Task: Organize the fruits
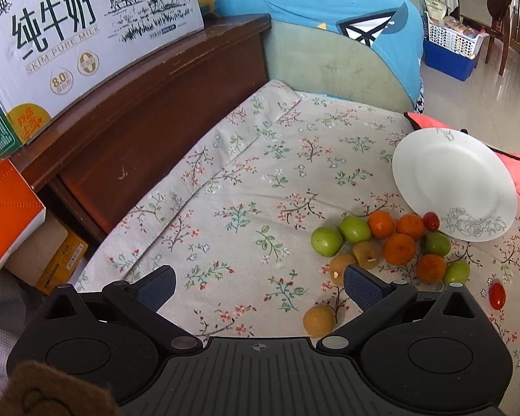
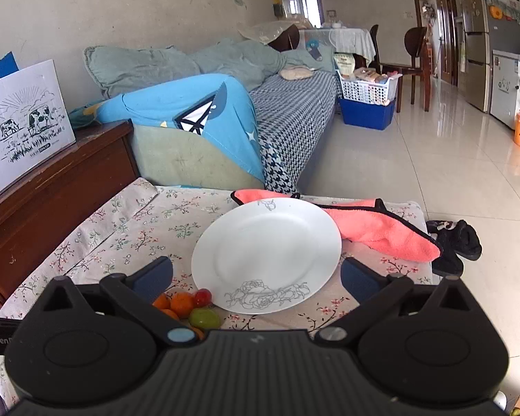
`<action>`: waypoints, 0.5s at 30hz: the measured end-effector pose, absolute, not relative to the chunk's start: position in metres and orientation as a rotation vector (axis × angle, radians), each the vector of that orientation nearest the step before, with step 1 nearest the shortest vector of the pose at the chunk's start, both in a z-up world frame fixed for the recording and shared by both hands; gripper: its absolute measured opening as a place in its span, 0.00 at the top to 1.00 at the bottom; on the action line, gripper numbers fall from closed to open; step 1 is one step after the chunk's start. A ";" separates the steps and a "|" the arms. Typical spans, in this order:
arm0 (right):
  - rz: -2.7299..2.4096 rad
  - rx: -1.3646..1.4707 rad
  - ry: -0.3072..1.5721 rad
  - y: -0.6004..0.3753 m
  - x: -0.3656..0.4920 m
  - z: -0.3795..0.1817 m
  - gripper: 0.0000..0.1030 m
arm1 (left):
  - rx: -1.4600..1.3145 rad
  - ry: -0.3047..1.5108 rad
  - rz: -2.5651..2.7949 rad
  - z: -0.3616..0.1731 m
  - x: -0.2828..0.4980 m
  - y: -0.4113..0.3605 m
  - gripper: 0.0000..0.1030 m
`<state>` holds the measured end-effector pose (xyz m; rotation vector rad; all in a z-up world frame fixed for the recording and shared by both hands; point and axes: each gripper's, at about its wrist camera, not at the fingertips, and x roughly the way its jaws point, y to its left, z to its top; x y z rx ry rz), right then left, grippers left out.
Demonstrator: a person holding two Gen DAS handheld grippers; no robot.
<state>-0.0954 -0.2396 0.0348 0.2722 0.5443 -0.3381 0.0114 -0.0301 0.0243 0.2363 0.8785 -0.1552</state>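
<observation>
Lying on the floral cloth (image 1: 260,180) in the left wrist view, the white plate (image 1: 450,176) is holding no fruit, and its near rim is touching a small red fruit (image 1: 431,221). Just beside that rim, the fruit pile (image 1: 398,242) is sitting in a cluster: oranges, green fruits and brown fruits touching one another. One brown fruit (image 1: 318,319) is lying apart, nearer the camera, and another red fruit (image 1: 496,295) is lying apart at the right. The left gripper (image 1: 260,284) is hovering with its jaws spread wide and nothing between them; its right finger is covering part of a brown fruit. A milk carton (image 1: 69,41) is standing on the wooden cabinet (image 1: 149,111) bordering the cloth. In the right wrist view, the right gripper (image 2: 256,274) is likewise gaping wide and gripping nothing, with the plate (image 2: 267,253) lying between and beyond its fingers. Part of the fruit pile (image 2: 187,305) is showing at the plate's left edge. A pink towel (image 2: 381,228) is lying behind the plate, partly under it.
</observation>
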 end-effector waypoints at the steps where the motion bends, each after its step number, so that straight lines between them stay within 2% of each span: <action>1: -0.329 0.267 0.590 -0.239 -0.090 0.034 0.01 | 0.227 0.896 -0.154 0.022 0.012 -0.030 0.00; 8: -0.263 0.192 0.792 -0.222 -0.076 0.014 0.01 | 0.228 0.956 -0.141 0.011 0.013 -0.033 0.00; 15: -0.253 0.156 0.879 -0.210 -0.070 0.002 0.01 | 0.265 0.968 -0.144 0.004 0.012 -0.040 0.00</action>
